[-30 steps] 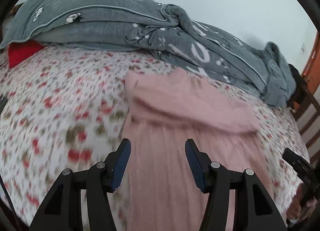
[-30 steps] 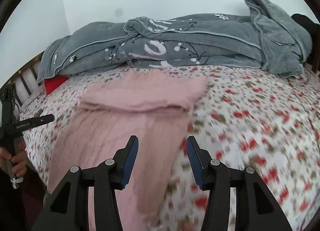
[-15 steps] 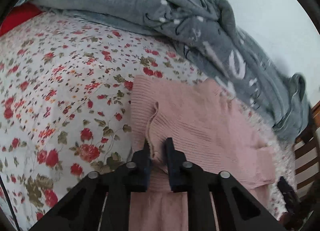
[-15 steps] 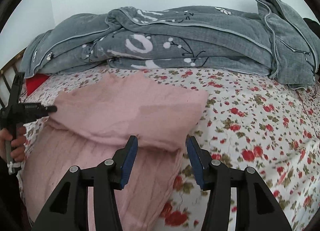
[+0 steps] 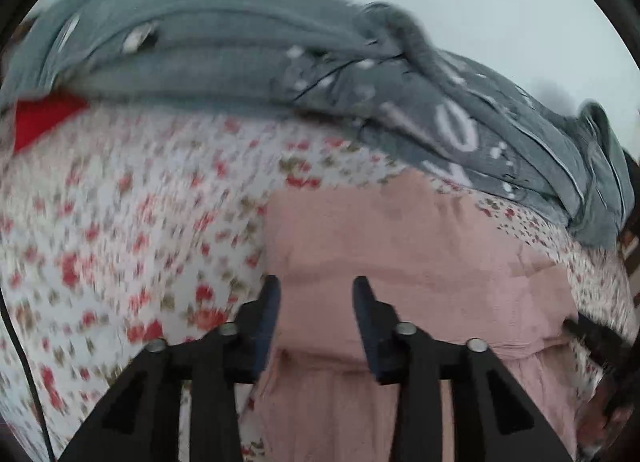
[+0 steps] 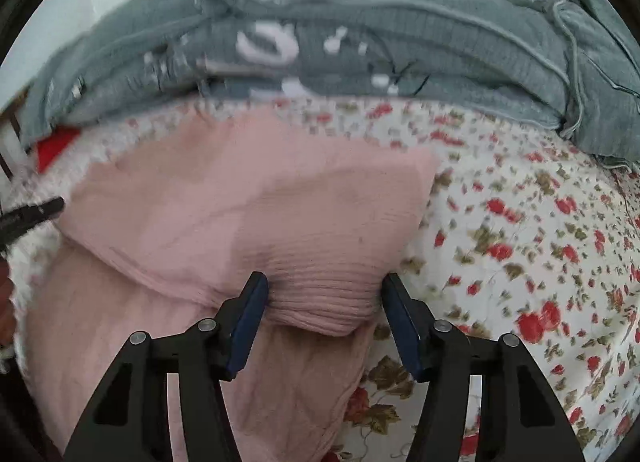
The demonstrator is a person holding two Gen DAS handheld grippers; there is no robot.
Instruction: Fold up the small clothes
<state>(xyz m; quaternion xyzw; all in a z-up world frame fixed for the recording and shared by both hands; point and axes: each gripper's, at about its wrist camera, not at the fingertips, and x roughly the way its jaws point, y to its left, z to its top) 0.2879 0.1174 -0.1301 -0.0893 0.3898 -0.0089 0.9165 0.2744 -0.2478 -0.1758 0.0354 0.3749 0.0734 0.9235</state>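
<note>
A pink knit garment lies on the bed with its far part folded over toward me. My left gripper hovers over the left end of that folded layer. Its jaws are opening, the cloth lies under the gap, and the pads do not press on it. In the right wrist view the garment fills the middle. My right gripper straddles the ribbed fold at the near right corner. Its jaws are also opening, and a bulge of cloth sits loose between them. The left gripper's tip shows at the left edge.
A floral bed sheet covers the bed. A rumpled grey blanket is heaped along the far side against a pale wall. A red item peeks out under the blanket's left end. Wooden bed rails stand at the left.
My left gripper was shut on the garment's left edge half a second ago; it has let go and drawn back. My right gripper has come down closer to the fold with wider jaws.
</note>
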